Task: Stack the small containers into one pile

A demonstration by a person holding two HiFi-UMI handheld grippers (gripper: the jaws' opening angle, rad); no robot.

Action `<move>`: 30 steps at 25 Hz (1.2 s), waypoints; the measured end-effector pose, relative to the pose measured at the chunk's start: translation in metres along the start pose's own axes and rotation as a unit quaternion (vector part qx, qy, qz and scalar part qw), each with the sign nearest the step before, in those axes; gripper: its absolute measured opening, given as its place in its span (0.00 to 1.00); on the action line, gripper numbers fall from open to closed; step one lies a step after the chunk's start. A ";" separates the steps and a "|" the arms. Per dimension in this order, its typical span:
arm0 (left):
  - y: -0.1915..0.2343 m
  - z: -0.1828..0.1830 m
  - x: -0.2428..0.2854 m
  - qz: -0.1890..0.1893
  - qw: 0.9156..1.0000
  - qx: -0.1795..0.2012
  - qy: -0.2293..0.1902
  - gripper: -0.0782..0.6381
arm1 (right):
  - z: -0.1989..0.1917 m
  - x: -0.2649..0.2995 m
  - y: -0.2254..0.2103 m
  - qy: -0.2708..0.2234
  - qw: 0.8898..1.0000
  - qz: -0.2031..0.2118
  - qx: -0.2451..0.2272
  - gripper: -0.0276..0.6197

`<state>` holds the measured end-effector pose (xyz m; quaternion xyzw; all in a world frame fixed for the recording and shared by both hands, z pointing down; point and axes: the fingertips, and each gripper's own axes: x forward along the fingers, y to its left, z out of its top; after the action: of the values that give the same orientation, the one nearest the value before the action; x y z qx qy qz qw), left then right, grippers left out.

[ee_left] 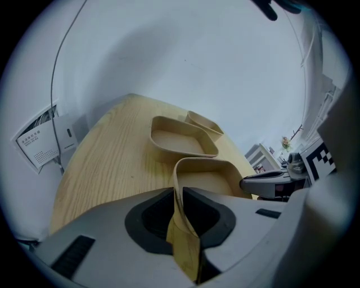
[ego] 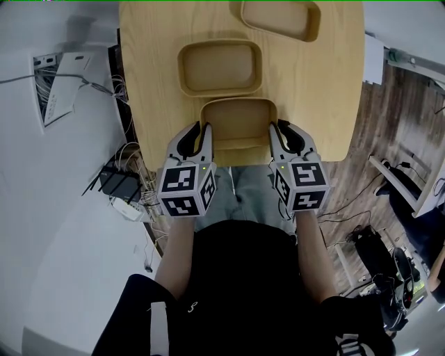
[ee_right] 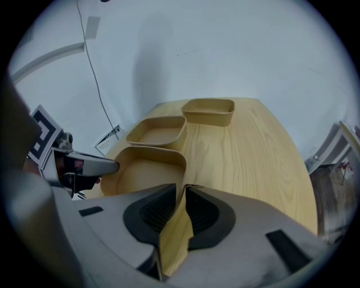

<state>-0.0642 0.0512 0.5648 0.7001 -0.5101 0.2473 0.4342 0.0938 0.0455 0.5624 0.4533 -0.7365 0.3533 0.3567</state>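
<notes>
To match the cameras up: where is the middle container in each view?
Head view: middle container, upper centre.
Left gripper view: picture centre.
Right gripper view: left of centre.
Shared landmark: the held container, next to it on the near side.

My head camera looks steeply down from well above onto the table (ego: 149, 76). Each gripper camera rides just behind my jaws, facing away from me along them over the tabletop, very close. All three share the near tray (ego: 238, 125), mid tray (ego: 220, 67) and far tray (ego: 280, 17).
</notes>
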 end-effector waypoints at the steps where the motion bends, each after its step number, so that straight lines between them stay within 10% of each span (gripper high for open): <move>1: -0.001 0.001 0.000 -0.002 1.000 -0.005 -0.003 0.17 | 0.000 0.000 -0.001 0.000 1.000 -0.004 -0.002 0.14; 30: -0.024 0.097 -0.093 -0.003 0.987 0.015 -0.158 0.16 | 0.103 -0.082 0.028 -0.147 0.988 -0.014 -0.055 0.10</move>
<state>-0.0847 0.0168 0.4339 0.7384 -0.5664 0.1396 0.3383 0.0743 0.0024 0.4368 0.4907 -0.7925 0.2369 0.2738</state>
